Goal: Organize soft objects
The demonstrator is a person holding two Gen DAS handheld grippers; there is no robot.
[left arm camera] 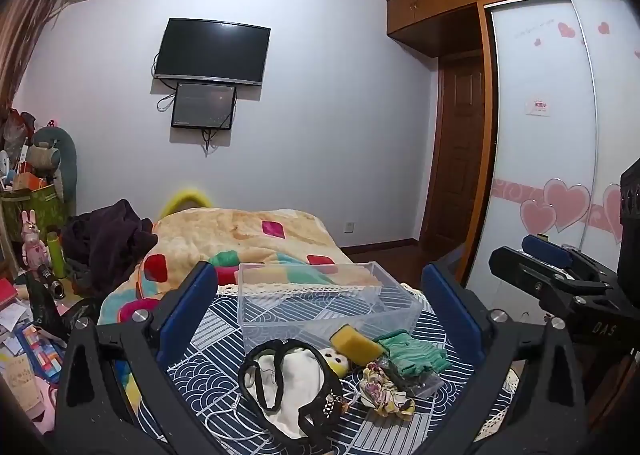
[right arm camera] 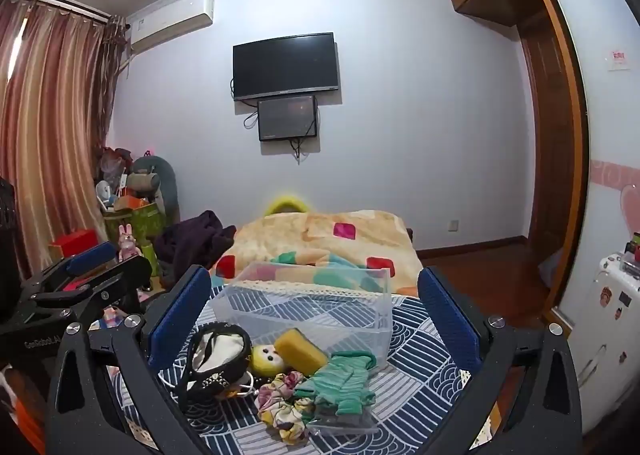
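Observation:
A clear plastic box [left arm camera: 320, 295] [right arm camera: 312, 299] stands on a blue patterned cloth [left arm camera: 216, 367] [right arm camera: 412, 375]. In front of it lie a black-and-white pouch [left arm camera: 288, 379] [right arm camera: 218, 355], a small yellow plush [left arm camera: 338, 361] [right arm camera: 267, 358], a yellow sponge [left arm camera: 356, 341] [right arm camera: 300, 349], a green cloth [left arm camera: 412, 353] [right arm camera: 340, 379] and a floral scrunchie [left arm camera: 380, 387] [right arm camera: 280, 399]. My left gripper [left arm camera: 320, 315] is open and empty, above the pile. My right gripper [right arm camera: 316, 315] is open and empty too. Each gripper shows at the edge of the other's view.
A bed with a patterned blanket [left arm camera: 248, 239] [right arm camera: 332, 239] lies beyond the cloth. A dark garment [left arm camera: 108, 239] and cluttered boxes [left arm camera: 32, 199] are at the left. A wardrobe with heart stickers [left arm camera: 560, 159] and a wooden door [left arm camera: 456, 151] are at the right.

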